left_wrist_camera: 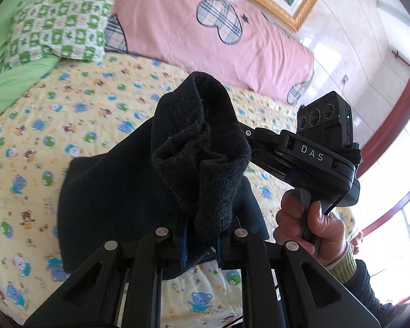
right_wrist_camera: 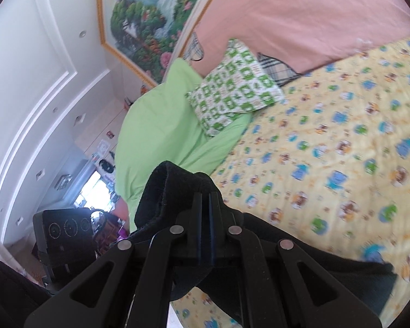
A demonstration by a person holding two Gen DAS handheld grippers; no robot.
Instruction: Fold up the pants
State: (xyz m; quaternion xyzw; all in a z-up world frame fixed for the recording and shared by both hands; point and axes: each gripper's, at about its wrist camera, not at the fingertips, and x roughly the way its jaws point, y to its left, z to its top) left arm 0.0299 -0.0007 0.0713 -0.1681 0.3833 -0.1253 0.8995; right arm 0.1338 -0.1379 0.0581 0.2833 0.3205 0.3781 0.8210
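Left tool [left_wrist_camera: 202,242] pinches fuzzy black pants [left_wrist_camera: 199,147] — bunched, lifted off bed.

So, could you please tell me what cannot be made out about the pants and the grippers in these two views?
- Left wrist view: the left gripper fingertips are buried in the bunched black pants; the right gripper tips vanish behind the same cloth.
- Right wrist view: the right gripper is shut on the fabric; the pants run behind its body, so the fold count is unreadable.
- Neither view shows waistband or leg ends.
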